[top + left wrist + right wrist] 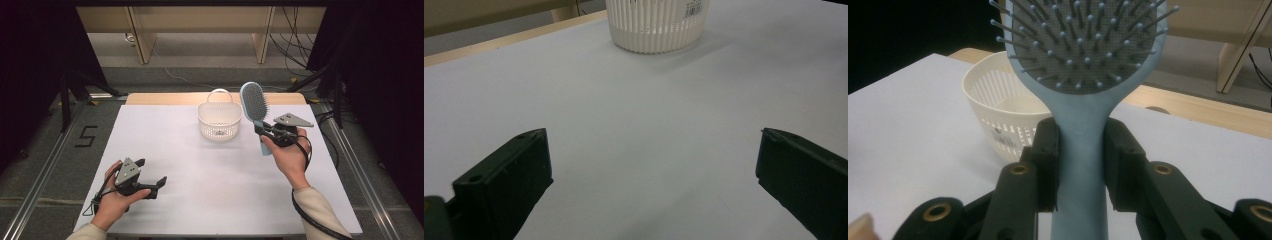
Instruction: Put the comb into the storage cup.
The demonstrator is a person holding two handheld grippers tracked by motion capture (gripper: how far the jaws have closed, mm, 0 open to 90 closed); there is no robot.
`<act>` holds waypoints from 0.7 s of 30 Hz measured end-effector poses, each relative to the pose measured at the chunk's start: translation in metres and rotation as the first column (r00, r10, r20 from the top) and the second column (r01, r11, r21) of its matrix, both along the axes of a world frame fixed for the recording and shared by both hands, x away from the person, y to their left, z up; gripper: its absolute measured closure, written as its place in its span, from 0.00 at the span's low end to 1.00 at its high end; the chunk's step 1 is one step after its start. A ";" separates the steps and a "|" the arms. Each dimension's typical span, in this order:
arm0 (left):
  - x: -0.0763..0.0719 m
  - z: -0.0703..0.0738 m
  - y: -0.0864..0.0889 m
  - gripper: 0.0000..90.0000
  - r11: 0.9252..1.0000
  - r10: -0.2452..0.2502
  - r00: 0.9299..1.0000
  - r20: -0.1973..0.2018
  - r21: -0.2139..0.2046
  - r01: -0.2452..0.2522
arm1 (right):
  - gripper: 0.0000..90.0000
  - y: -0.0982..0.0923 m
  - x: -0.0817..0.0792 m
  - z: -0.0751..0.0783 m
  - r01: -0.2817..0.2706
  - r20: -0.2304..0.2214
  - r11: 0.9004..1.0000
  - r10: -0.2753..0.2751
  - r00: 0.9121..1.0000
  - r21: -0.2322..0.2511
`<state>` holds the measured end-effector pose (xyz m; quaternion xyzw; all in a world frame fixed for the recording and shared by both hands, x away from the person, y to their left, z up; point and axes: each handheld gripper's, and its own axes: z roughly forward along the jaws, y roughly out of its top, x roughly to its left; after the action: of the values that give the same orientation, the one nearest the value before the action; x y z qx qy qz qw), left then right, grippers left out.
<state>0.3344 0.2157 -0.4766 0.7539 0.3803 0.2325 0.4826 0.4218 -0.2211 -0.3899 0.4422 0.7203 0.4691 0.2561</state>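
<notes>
Pinched at its neck by my right gripper (1081,165), blue hairbrush (1083,75) stands upright; white basket (1003,112) beyond, left gripper (651,165) spread.

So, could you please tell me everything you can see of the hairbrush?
The hairbrush is pale blue and looks like plastic, with an oval head, a grey pad of ball-tipped bristles and a straight handle. The right gripper clamps the handle just below the head, holding the brush upright above the white table, beside the white basket and not touching it.
</notes>
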 end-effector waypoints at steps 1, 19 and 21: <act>0.000 0.000 0.000 0.01 1.000 0.000 1.000 0.000 0.000 0.000 | 0.79 0.000 0.000 0.000 0.000 0.001 1.000 0.000 1.000 0.000; 0.000 0.000 0.000 0.01 1.000 0.000 1.000 0.000 0.000 0.000 | 0.79 0.003 0.004 0.002 -0.001 0.006 1.000 0.001 1.000 0.005; 0.000 0.000 0.000 0.01 1.000 0.000 1.000 -0.001 -0.001 0.000 | 0.79 0.003 0.005 0.002 -0.001 0.008 1.000 0.001 1.000 0.005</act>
<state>0.3344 0.2155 -0.4769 0.7539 0.3807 0.2318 0.4827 0.4265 -0.2186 -0.3881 0.4406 0.7184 0.4728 0.2575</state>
